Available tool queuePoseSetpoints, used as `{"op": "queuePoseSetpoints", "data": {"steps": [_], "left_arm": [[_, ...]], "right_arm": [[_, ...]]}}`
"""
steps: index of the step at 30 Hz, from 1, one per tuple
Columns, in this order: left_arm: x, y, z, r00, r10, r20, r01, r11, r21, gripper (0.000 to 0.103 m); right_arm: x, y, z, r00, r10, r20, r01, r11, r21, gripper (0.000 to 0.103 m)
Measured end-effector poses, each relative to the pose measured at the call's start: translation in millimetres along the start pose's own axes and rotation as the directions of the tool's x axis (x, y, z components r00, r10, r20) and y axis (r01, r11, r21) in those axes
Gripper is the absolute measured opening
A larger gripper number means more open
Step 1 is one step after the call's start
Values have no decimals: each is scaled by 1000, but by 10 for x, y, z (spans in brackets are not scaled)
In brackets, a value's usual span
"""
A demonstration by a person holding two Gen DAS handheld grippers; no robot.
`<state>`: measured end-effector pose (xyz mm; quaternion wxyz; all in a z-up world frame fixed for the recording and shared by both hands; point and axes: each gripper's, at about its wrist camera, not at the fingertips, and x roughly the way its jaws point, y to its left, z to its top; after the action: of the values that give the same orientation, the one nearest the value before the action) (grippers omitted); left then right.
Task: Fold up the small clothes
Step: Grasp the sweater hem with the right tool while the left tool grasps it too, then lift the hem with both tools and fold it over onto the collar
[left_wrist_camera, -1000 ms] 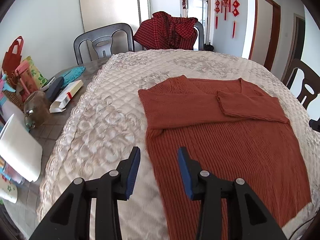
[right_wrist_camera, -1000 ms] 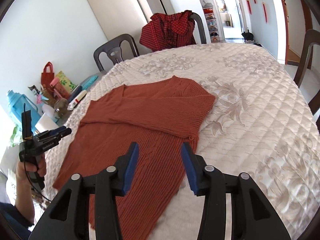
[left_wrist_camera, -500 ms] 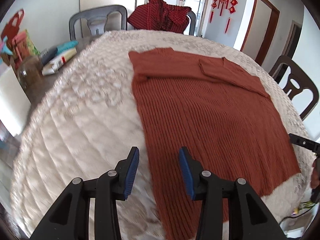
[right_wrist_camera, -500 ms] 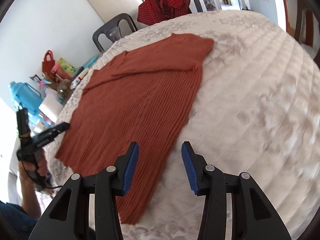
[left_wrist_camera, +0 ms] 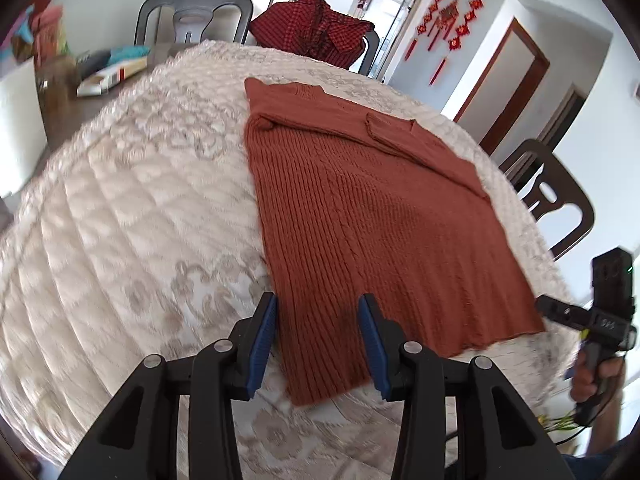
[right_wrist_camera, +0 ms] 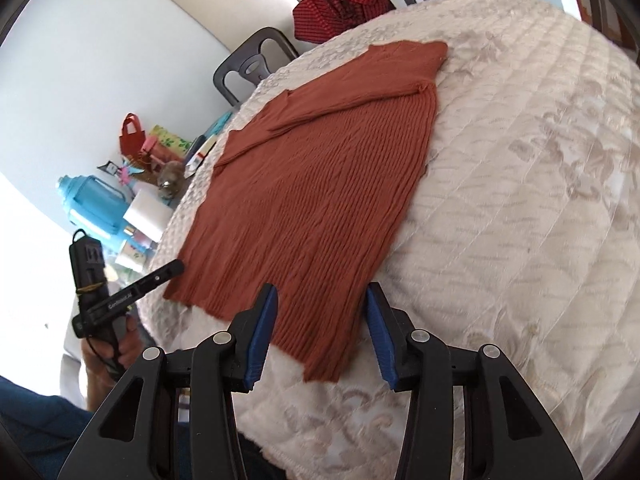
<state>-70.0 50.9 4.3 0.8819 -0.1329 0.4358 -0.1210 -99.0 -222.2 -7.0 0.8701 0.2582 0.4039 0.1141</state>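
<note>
- Over the near rim of the bench (left_wrist_camera: 120,216), in the left wrist view, the left claw (left_wrist_camera: 317,324) hangs with its blue pads spread wide and nothing between them; the sweater's near left hem corner lies just under the gap.
- Rust-red and rib-knit, the sweater (left_wrist_camera: 368,216) lies flat on the quilted cream cover, sleeves folded across the chest, its hem close to the near rim.
- Left of the sweater the cover runs bare to the rim; at the far right the right claw (left_wrist_camera: 560,314) shows past the hem's right corner, and whether it touches the cloth cannot be told.
- Far side: a red checked garment (left_wrist_camera: 316,28) draped over a chair, a second dark chair (left_wrist_camera: 192,16) beside it, a white carton (left_wrist_camera: 112,76) on the uncovered strip of the bench.
- Down at the hem's right corner, in the right wrist view, the right claw (right_wrist_camera: 322,322) is likewise spread wide and holds nothing; the sweater (right_wrist_camera: 320,184) runs away from it toward the far rim.
- Right of the sweater the bench (right_wrist_camera: 520,200) shows only bare quilting with a pale floral pattern.
- Leftward the left claw (right_wrist_camera: 174,268) sits just off the hem's other corner, held in a hand (right_wrist_camera: 120,344).
- Beyond it stand a blue jug (right_wrist_camera: 96,204), a glass jar (right_wrist_camera: 172,180) whose contents cannot be told, and a red gift bag (right_wrist_camera: 130,136).
</note>
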Motion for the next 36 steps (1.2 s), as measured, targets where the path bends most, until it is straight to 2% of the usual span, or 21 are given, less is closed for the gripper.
{"op": "queuePoseSetpoints", "data": {"steps": [9, 14, 19, 20, 21, 22, 24, 25, 26, 31, 36], "left_arm": [[117, 61, 118, 998, -69, 17, 69, 996, -55, 44], [78, 118, 60, 991, -132, 19, 134, 985, -106, 44], [49, 118, 13, 988, -156, 19, 157, 981, -116, 43], [63, 107, 24, 988, -153, 19, 154, 982, -110, 41], [78, 93, 36, 989, -149, 17, 150, 983, -106, 33], [105, 86, 52, 988, -157, 7, 157, 982, -104, 20], [190, 80, 53, 986, -168, -19, 165, 981, -99, 11], [187, 70, 53, 986, -166, -9, 164, 983, -87, 11], [176, 57, 60, 987, -160, -10, 159, 985, -74, 11], [-75, 66, 96, 981, -185, 63, 188, 981, -44, 10], [-382, 52, 66, 964, -238, 116, 243, 970, -24, 10]], "right_arm": [[31, -46, 14, 997, 72, -5, -72, 996, 54, 45], [84, -46, -6, 996, 86, -24, -84, 995, 62, 25], [56, -56, -50, 995, 95, -19, -93, 993, 71, 21], [68, -52, -38, 995, 95, -19, -93, 993, 70, 21], [79, -49, -25, 995, 94, -19, -92, 993, 68, 20], [95, -43, -9, 995, 93, -21, -92, 994, 67, 20], [121, -24, 21, 996, 88, -26, -86, 995, 59, 16], [128, -10, 26, 997, 78, -26, -77, 996, 50, 10], [128, -8, 28, 998, 66, -24, -65, 997, 44, 9], [-72, 18, 29, 995, 91, 36, -92, 996, 20, 7], [-440, 47, -3, 984, 134, 116, -135, 991, 1, 7]]}}
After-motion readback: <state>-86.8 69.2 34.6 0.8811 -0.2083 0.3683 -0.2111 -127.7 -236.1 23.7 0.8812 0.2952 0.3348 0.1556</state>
